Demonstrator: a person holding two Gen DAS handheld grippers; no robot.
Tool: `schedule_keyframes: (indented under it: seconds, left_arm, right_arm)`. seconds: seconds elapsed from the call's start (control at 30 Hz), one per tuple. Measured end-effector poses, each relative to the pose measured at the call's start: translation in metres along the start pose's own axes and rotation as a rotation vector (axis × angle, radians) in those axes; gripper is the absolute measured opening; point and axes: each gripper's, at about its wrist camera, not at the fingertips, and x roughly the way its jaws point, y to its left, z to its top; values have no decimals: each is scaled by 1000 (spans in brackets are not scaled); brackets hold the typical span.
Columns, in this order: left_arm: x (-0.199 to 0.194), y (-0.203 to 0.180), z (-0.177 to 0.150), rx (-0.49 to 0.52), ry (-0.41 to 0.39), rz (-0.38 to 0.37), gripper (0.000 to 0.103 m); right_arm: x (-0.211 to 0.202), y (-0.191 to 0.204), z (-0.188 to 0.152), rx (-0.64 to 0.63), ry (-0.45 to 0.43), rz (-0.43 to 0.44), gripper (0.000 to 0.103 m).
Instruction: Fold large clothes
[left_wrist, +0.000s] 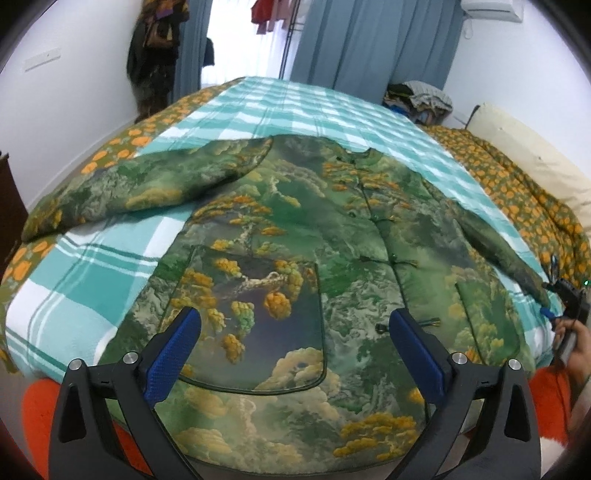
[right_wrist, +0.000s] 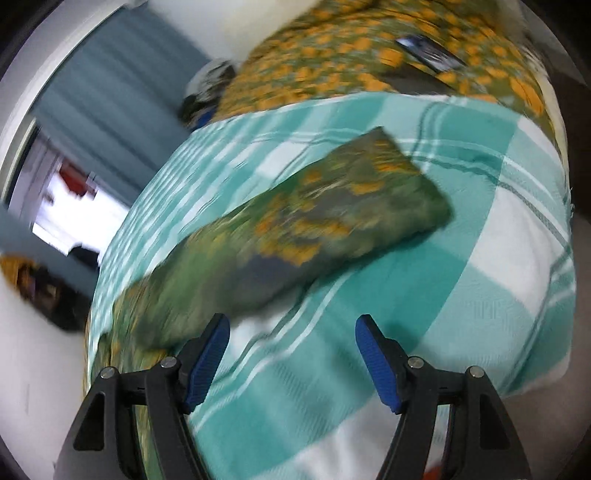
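A large green jacket (left_wrist: 295, 236) with orange tree print lies flat, front up, on the teal plaid blanket (left_wrist: 295, 107), both sleeves spread out. My left gripper (left_wrist: 295, 325) is open and empty, hovering over the jacket's lower front near its pocket. My right gripper (right_wrist: 291, 328) is open and empty above the blanket, just short of the jacket's right sleeve (right_wrist: 295, 229), whose cuff points to the upper right. In the left wrist view the right gripper (left_wrist: 565, 295) shows at the far right, by the sleeve's cuff. The right wrist view is blurred.
The plaid blanket (right_wrist: 406, 295) covers a bed with an orange-flowered quilt (left_wrist: 517, 195) under it. A dark flat object (right_wrist: 428, 51) lies on the quilt. A clothes pile (left_wrist: 421, 98) sits at the far right corner. Curtains (left_wrist: 369, 40) and hanging clothes (left_wrist: 155, 48) stand behind.
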Motion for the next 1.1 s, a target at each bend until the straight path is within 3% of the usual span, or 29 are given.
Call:
schedule_keyframes:
  seconds: [0.17,0.3,0.33,0.37,0.4,0.5,0.67,0.77,0.87,1.0,1.1]
  left_arm:
    - [6,2,-1,-18,25,6,102]
    - [5,3,-4,3,17,40,102]
    - [6,4,-5,4,18,45,102]
    - [6,6,-5,2,21,48,102]
    - [8,7,-6,-4,26,50,102]
    - [11,9,-6,-14,35,50,102]
    - [13,2,-8,1,44,44,102]
    - [13,-3,-10,12,49,40,102]
    - [10,-6,-10,17,47,38,102]
    - [6,-6,-12,23,41,43,102]
    - [7,-4,-14,13,52,45,102]
  right_arm:
    - [33,-29,28,214,-45,6,72]
    - [40,-29,39,261,-109,-1,66]
    - [39,-26,41,252,-122,-15,48]
    - [37,-20,44,226,-139,-48,22]
    - [33,-12,45,191,-156,-63,16]
    - [14,15,48,70,-200,-58,13]
    - [-36,114,19,-331,-268,30,11]
    - [-70,177,-27,-585,-300,124,11]
    - [-78,226,-78,-777,-276,196,11]
    - [-63,259,-144,-956,-219,231,11]
    - [-36,264,-190,-1021,-123,232,11]
